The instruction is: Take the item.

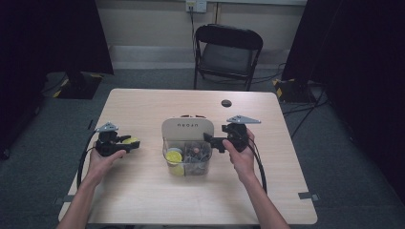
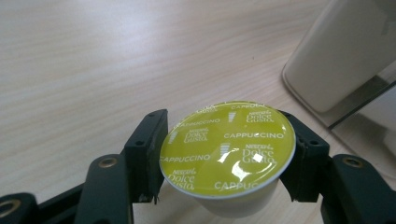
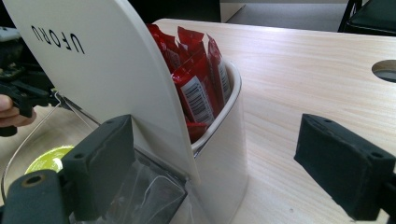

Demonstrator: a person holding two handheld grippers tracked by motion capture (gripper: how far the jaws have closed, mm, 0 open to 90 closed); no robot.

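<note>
Pale wooden table, grey carpet, black chair behind. Left gripper clamps a capsule; right gripper gapes beside the organizer.

A pale wooden table stands on grey carpet and serves as the landmark. Just beyond its far edge a black folding chair faces it, with a wall socket above the chair. Near the table's far edge a round dark cable hole is cut into the top. Dark curtains hang left and right of the table. Cables trail over the floor off its far right corner.
</note>
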